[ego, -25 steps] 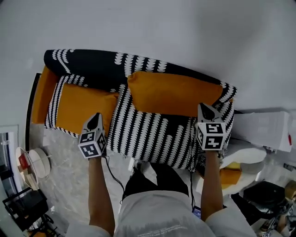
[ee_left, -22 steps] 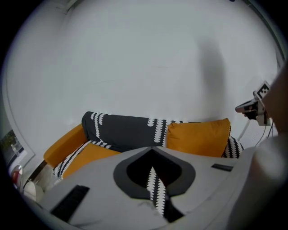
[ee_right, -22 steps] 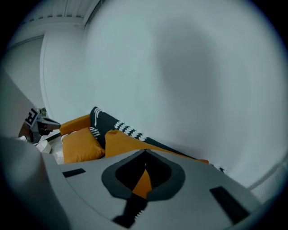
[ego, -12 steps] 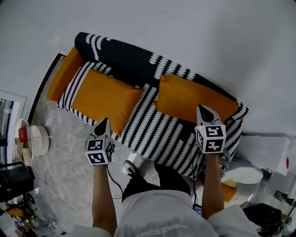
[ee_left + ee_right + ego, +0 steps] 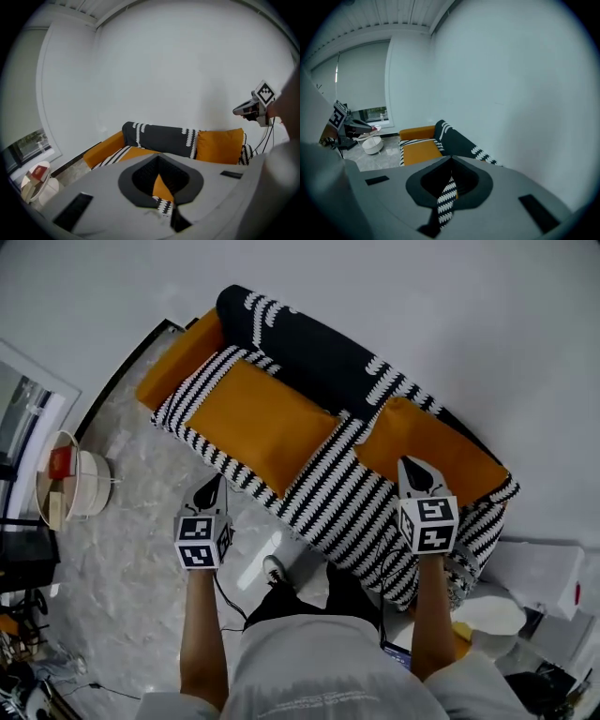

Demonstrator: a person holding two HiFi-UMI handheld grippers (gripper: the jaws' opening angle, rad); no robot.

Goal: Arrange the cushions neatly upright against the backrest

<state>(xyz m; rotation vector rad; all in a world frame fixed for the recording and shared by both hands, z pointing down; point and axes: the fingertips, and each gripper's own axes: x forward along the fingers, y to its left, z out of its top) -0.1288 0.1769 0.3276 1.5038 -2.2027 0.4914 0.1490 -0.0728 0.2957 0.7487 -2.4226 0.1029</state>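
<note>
The left gripper [image 5: 213,484] and right gripper [image 5: 411,467] are drifting left along the sofa [image 5: 347,502], both clenched, empty. The flat cushion [image 5: 258,423] is awaiting propping against the backrest [image 5: 309,348].

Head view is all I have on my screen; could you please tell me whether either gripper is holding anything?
Observer: No. The left gripper, in its own view, has its jaws together on nothing; they have just been closing.
Operator: And the right gripper?
Observer: Its own view shows shut, empty jaws too.
Operator: Is the right-hand orange fabric cushion upright?
Observer: Yes. In the left gripper view it stands upright against the black, white-patterned sofa backrest.
</note>
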